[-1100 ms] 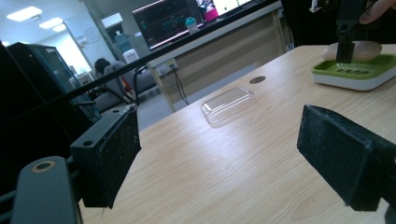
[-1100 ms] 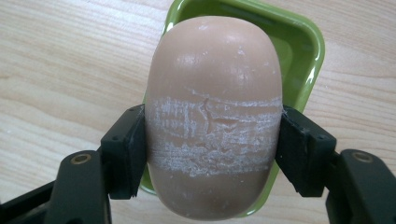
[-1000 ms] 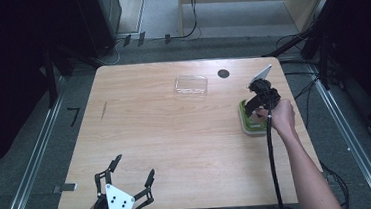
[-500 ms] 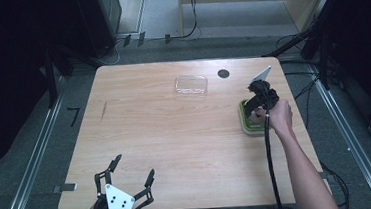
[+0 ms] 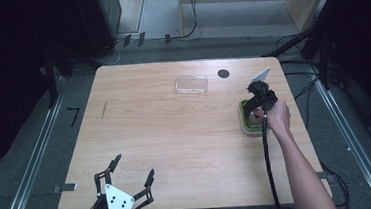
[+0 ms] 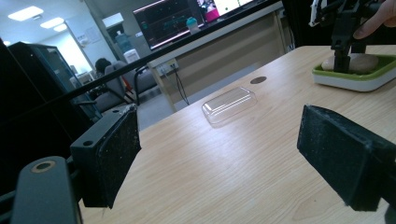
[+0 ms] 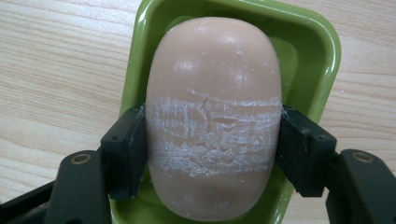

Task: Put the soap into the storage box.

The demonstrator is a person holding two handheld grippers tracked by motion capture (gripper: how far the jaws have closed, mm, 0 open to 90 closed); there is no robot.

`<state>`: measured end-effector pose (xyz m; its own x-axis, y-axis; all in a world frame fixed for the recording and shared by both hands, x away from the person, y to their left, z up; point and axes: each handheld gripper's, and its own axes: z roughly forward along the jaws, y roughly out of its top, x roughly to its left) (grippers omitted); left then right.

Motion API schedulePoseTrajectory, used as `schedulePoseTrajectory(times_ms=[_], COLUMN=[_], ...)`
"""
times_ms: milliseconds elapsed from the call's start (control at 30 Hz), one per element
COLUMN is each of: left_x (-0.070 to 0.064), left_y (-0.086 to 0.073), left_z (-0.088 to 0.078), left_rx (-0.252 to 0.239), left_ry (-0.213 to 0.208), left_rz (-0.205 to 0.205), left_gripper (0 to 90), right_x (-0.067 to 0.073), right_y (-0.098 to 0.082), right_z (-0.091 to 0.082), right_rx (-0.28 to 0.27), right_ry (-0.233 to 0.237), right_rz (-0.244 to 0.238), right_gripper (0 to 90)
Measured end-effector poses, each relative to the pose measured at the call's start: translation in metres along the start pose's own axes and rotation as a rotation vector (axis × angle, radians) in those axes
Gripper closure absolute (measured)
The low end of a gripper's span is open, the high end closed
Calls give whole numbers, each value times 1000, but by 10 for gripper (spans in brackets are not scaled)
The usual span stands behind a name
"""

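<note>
The right tool (image 7: 212, 154) clamps the soap bar (image 7: 212, 116) across its middle, inside the green soap dish (image 7: 322, 60), for a balanced lift. The left tool (image 5: 124, 182) rests released near the surface's (image 5: 176, 135) edge, out of the way.

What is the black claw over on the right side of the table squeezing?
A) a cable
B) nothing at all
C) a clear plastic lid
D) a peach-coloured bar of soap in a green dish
D: in the right gripper view, the right gripper presses both pads against the soap bar, which sits in the green dish.
</note>
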<state>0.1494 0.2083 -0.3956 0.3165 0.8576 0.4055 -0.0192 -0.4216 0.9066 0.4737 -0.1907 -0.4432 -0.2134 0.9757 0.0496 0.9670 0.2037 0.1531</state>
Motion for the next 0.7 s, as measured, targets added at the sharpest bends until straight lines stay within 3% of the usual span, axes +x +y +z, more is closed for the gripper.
schedulePoseTrajectory(times_ms=[700], left_x=[0], left_y=[0], left_z=[0], left_rx=[0], left_ry=[0], left_rz=[0], left_gripper=[138], right_x=[1], right_y=[0], right_z=[5], right_rx=[2], right_ry=[-5], right_rz=[23], right_gripper=[339])
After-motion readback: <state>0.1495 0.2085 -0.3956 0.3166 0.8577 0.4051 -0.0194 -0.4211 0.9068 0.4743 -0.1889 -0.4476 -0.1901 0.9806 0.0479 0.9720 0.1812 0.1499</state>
